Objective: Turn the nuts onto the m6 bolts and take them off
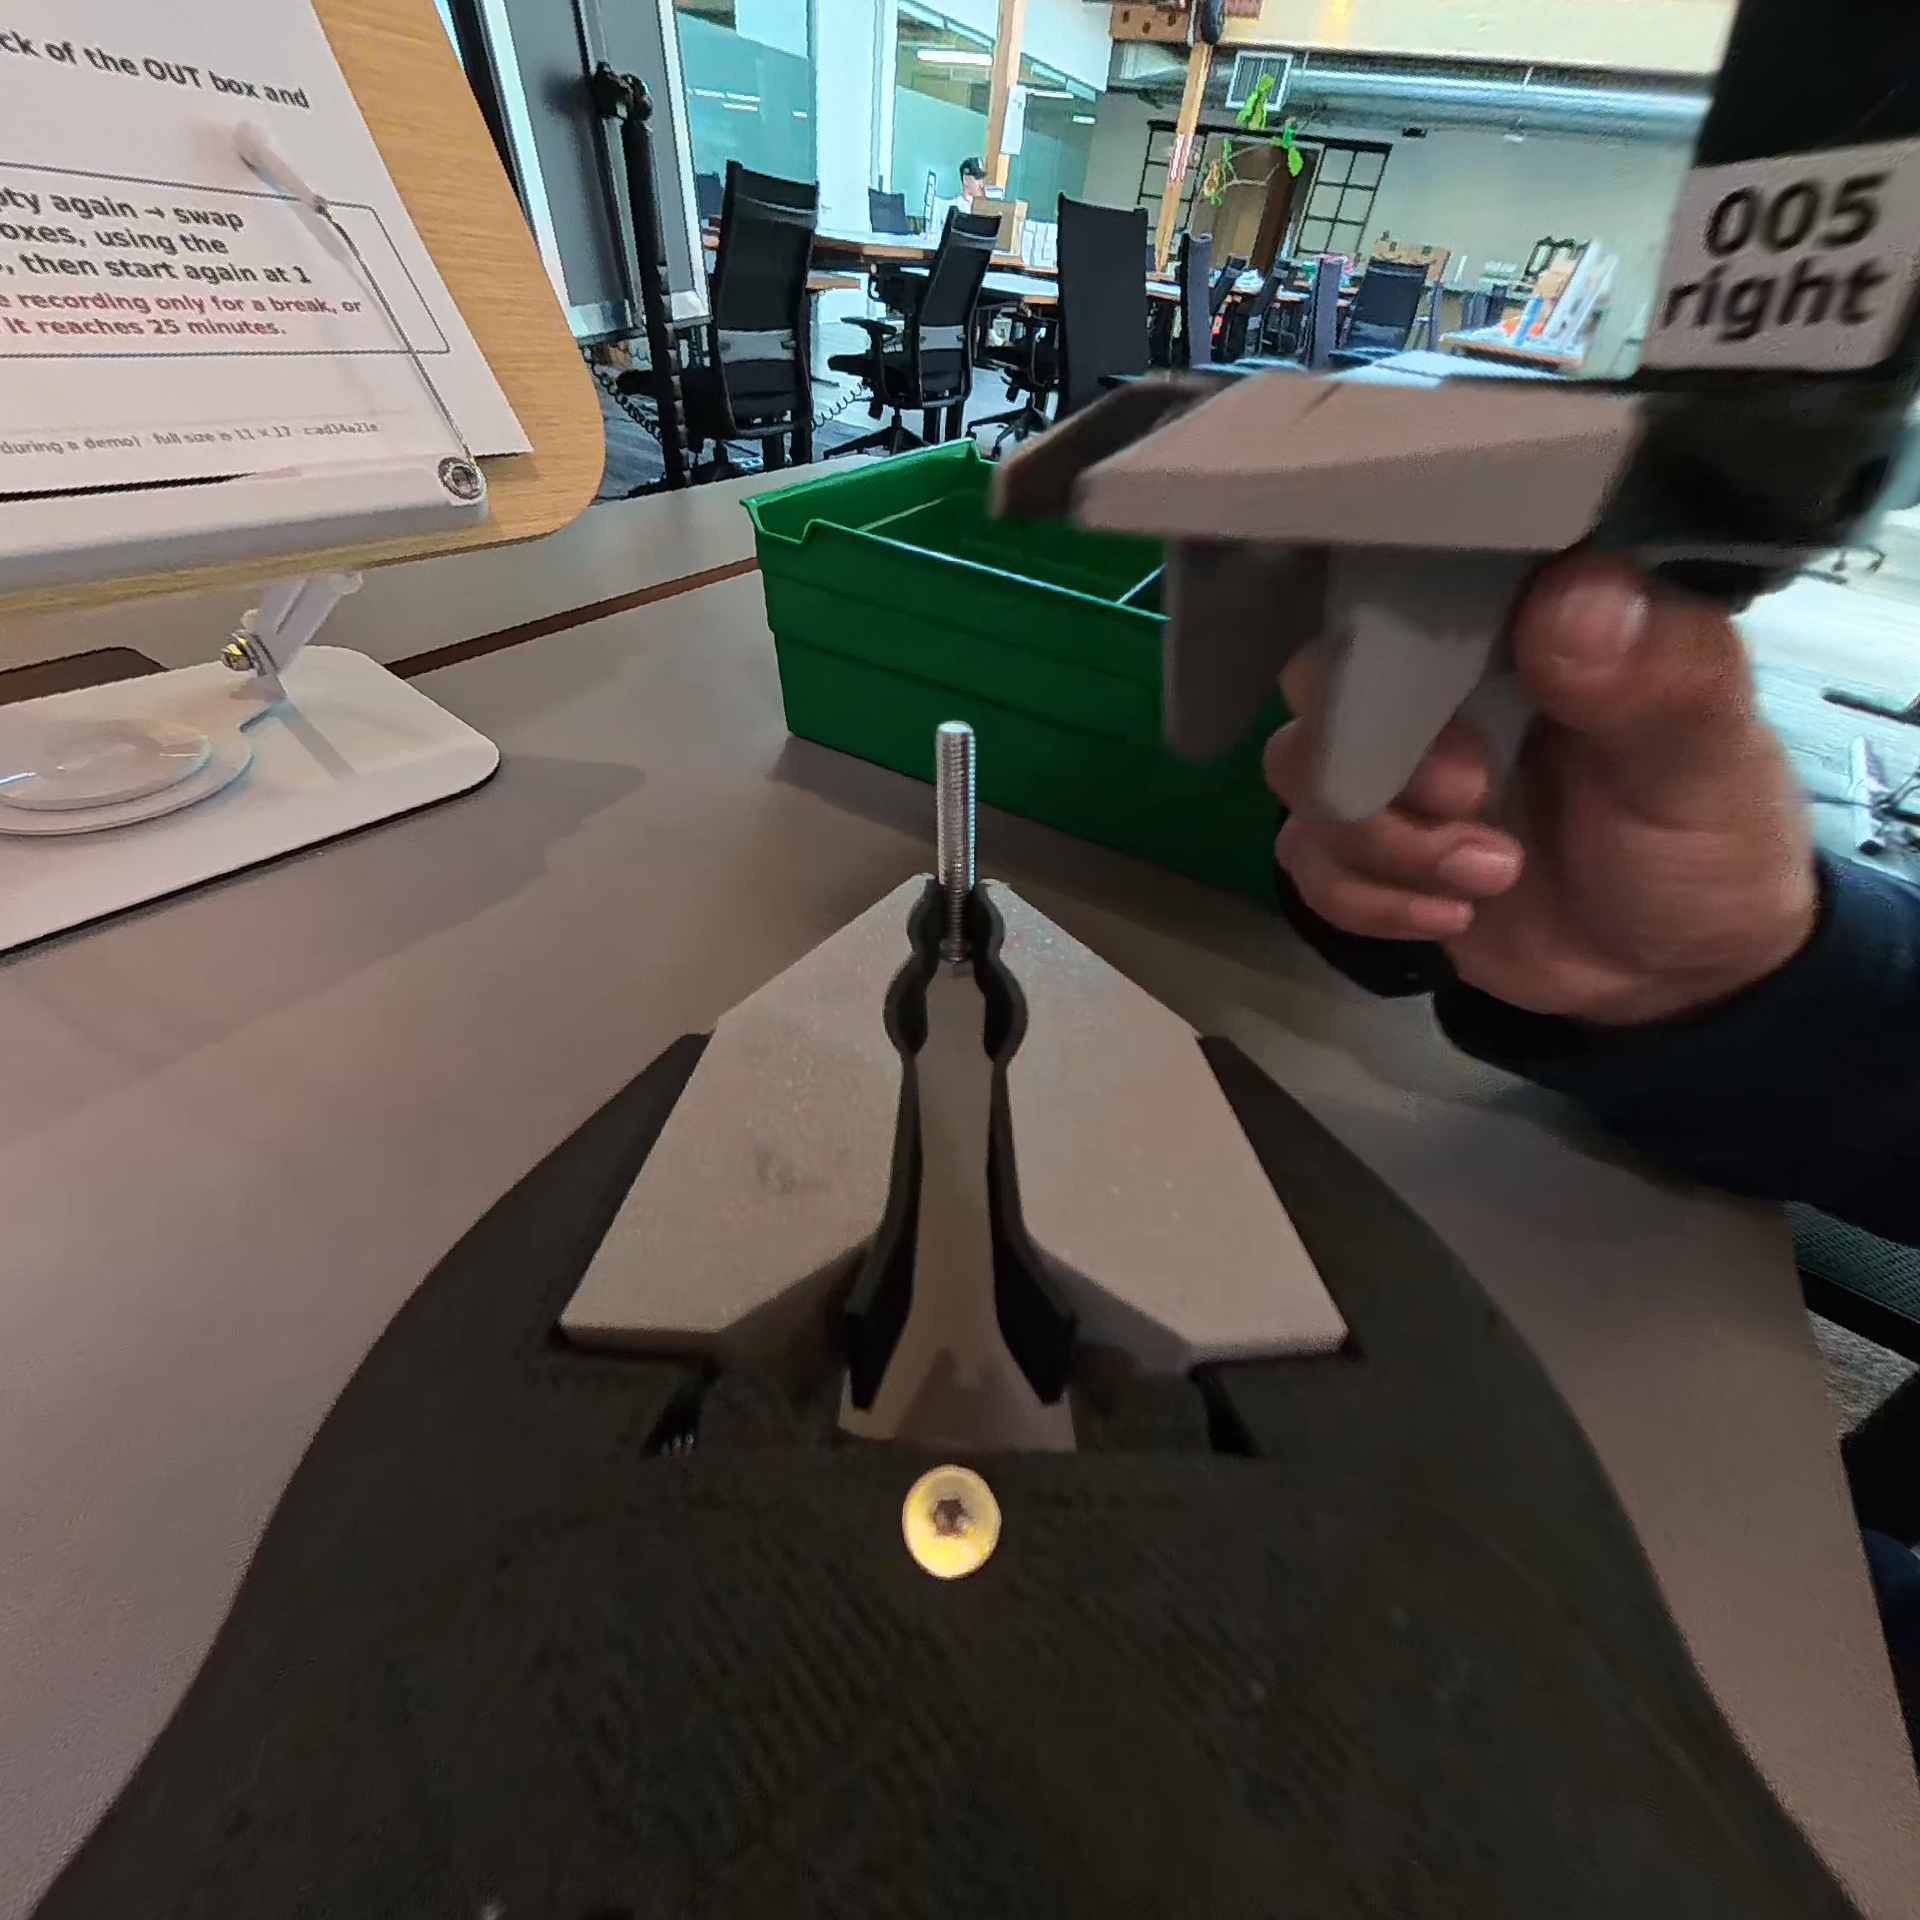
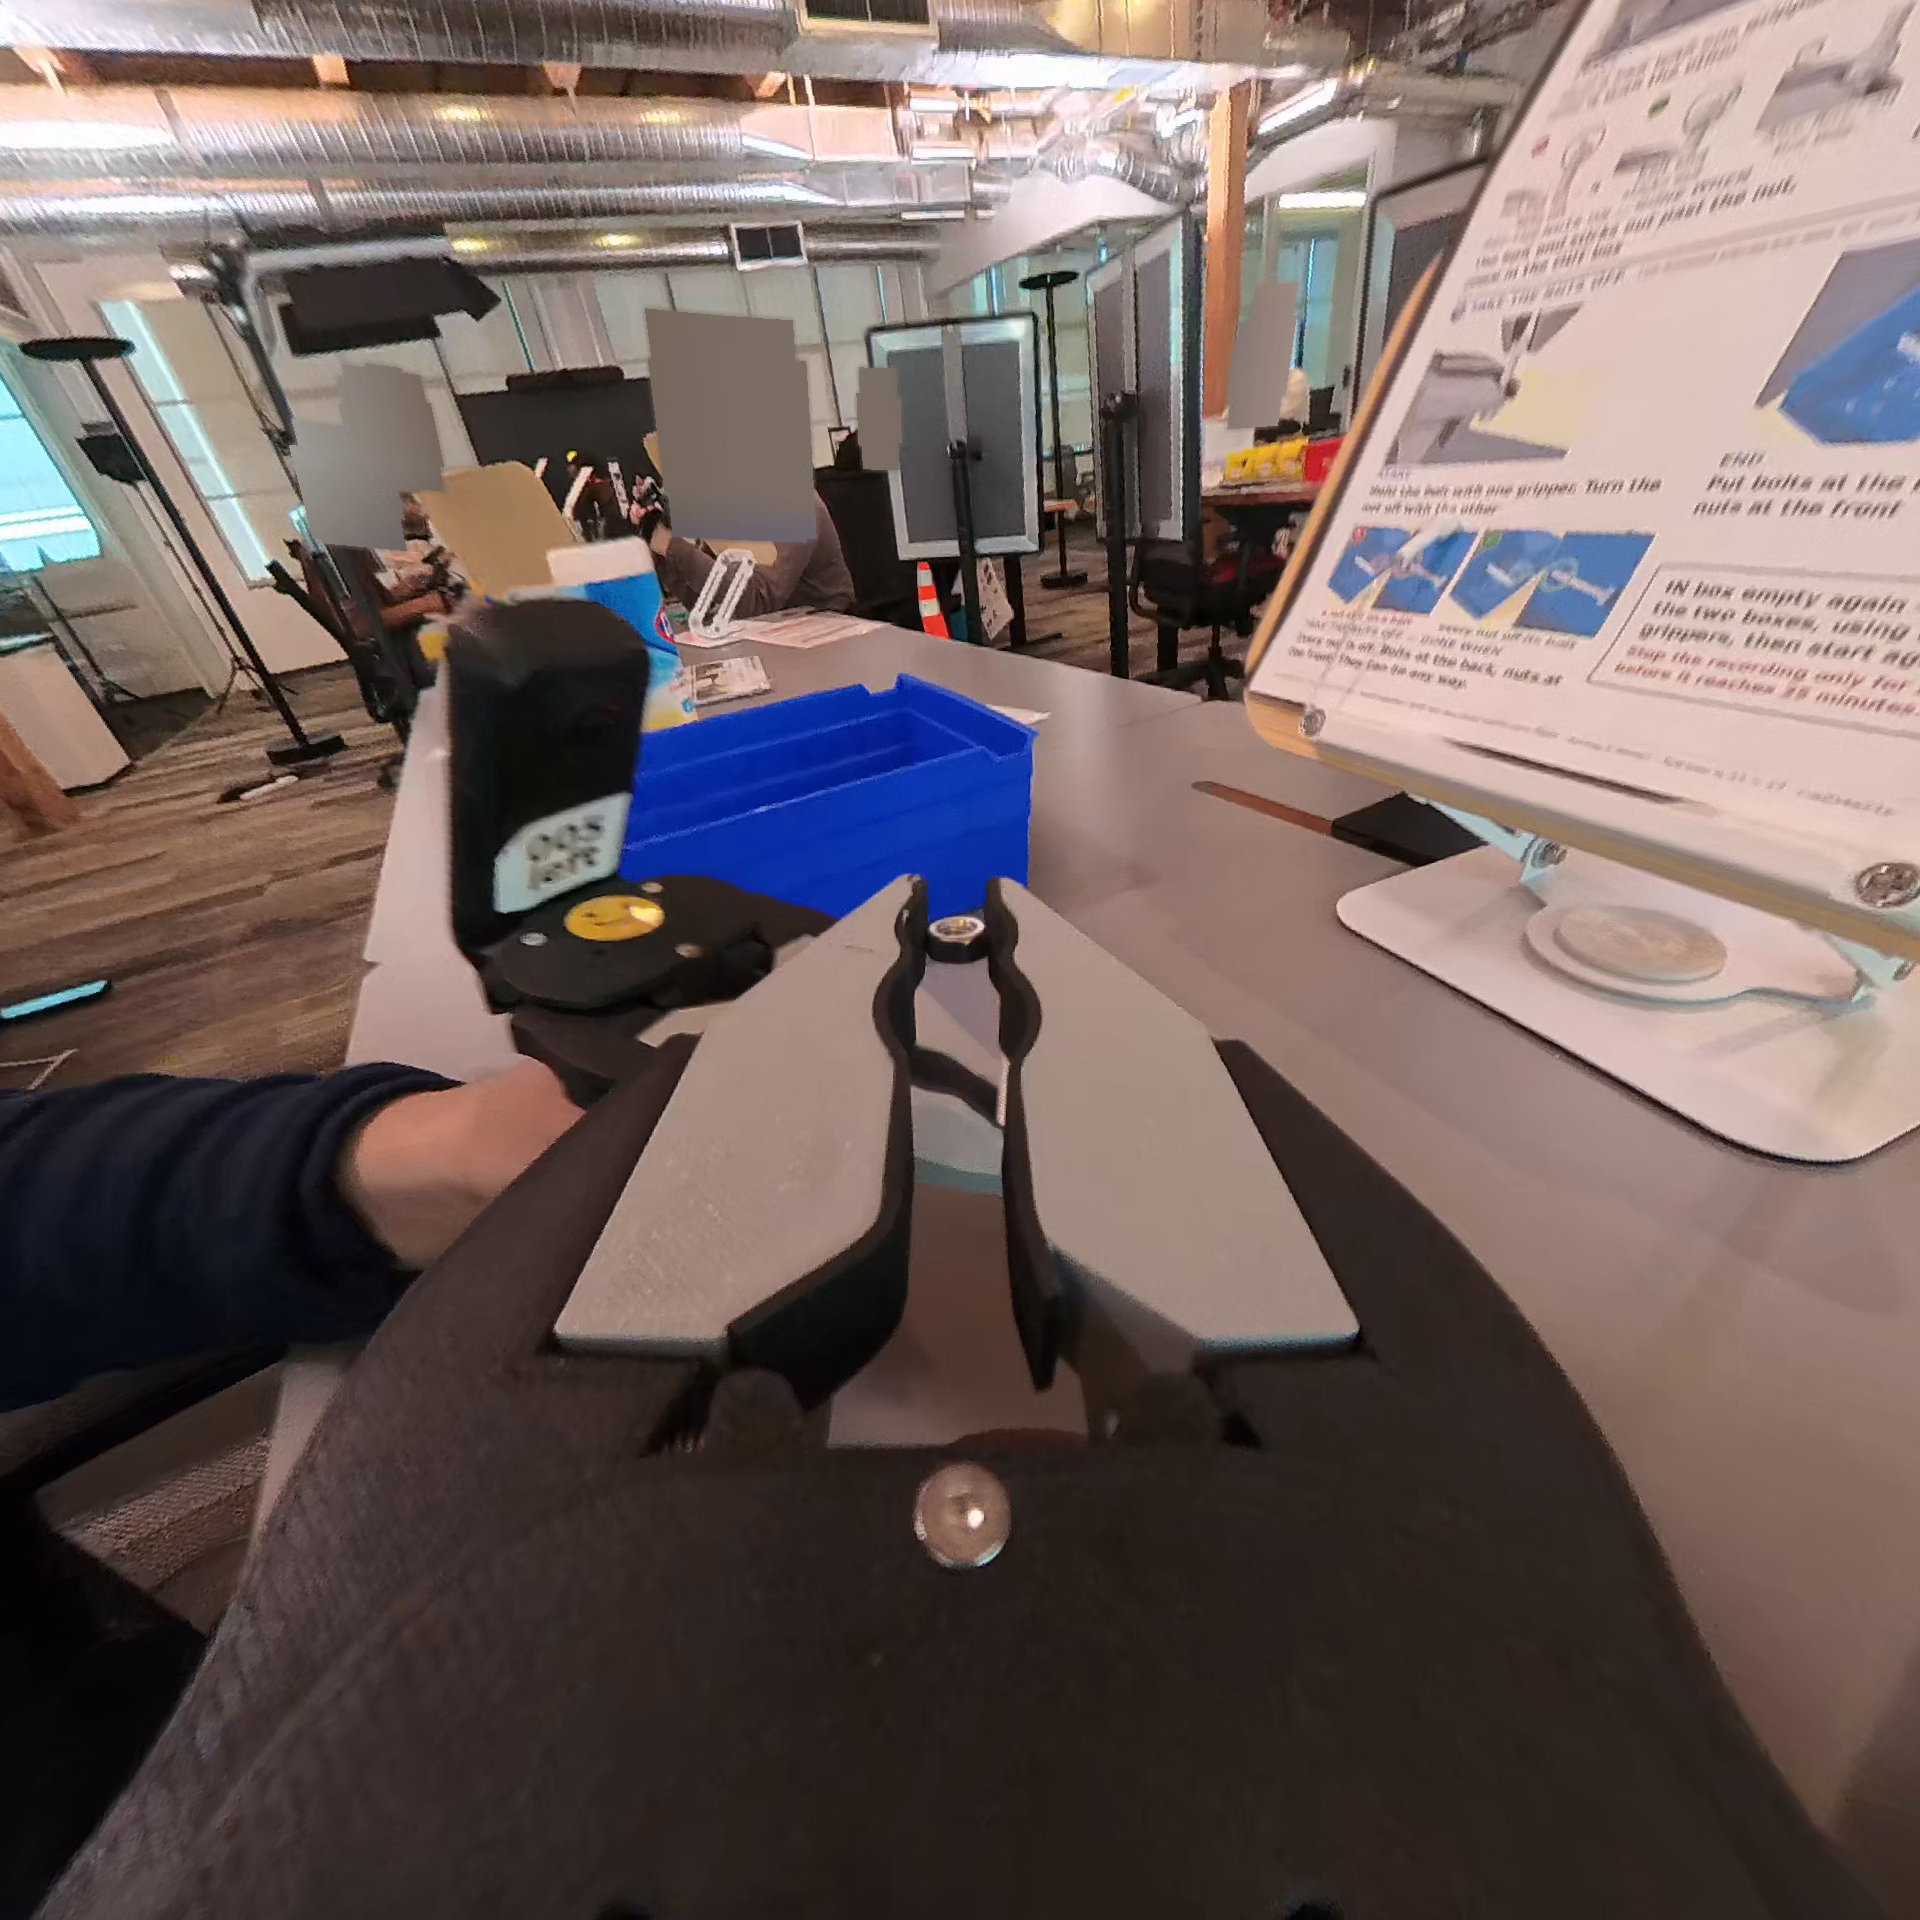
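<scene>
Threaded steel bolt (image 1: 954, 831) upright (left claw (image 1: 954, 940) clamped), hex nut (image 2: 955, 936) in right claw (image 2: 955, 914).

Your left gripper (image 1: 954, 940) has flat grey fingers (image 1: 790, 1143) lined with wavy black pads, seated in a broad black textured body with a yellowish screw (image 1: 951, 1520) at its centre; your right gripper (image 2: 956, 925) is built alike, with a silvery screw (image 2: 961, 1515) instead; each carries a black upright block bearing a pale printed label (image 1: 1782, 265); the left one's round black plate wears a yellow sticker (image 2: 613, 918); your sleeves (image 2: 177, 1216) are dark navy.
</scene>
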Available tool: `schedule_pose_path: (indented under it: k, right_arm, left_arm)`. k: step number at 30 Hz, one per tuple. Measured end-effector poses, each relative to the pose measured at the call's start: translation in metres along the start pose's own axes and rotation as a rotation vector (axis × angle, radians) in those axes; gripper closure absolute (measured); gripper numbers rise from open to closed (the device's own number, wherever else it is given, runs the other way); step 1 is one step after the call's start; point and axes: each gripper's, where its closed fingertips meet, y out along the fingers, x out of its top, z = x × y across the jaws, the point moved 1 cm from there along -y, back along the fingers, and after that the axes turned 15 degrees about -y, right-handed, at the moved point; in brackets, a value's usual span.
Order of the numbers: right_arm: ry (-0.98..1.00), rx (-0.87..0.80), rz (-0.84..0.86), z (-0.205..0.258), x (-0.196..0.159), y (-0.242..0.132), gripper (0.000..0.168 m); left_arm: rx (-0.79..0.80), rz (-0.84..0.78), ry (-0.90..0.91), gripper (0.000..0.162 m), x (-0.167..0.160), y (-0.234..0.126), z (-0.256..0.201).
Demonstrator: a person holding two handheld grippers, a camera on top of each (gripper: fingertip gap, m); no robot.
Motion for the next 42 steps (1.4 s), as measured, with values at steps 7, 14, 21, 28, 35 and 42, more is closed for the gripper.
schedule_pose_path:
  k: [7,14,21,28,35,42]
  right_arm:
    - [-0.163,-0.154,0.01,-0.006,0.064,-0.089,0.161]
    - [-0.066,-0.454,0.549,-0.113,-0.034,-0.218,0.161]
    - [0.117,-0.349,0.793,-0.104,-0.111,-0.243,0.146]
    - [0.085,-0.319,0.599,-0.085,-0.059,-0.217,0.146]
    - [0.033,0.0,0.381,0.009,-0.018,-0.106,0.147]
    - [0.079,0.063,0.405,0.019,-0.045,-0.048,0.166]
  left_arm:
    - [-0.037,0.068,0.013,0.159,-0.013,0.005,-0.008]
    - [-0.071,0.087,0.035,0.159,-0.018,0.008,-0.017]
    - [-0.066,0.115,0.041,0.159,-0.027,0.014,-0.017]
    - [-0.098,0.118,0.063,0.159,-0.027,0.014,-0.025]
    - [-0.202,0.094,0.146,0.159,-0.027,0.012,-0.053]
    - [-0.186,0.079,0.171,0.159,-0.026,0.011,-0.056]
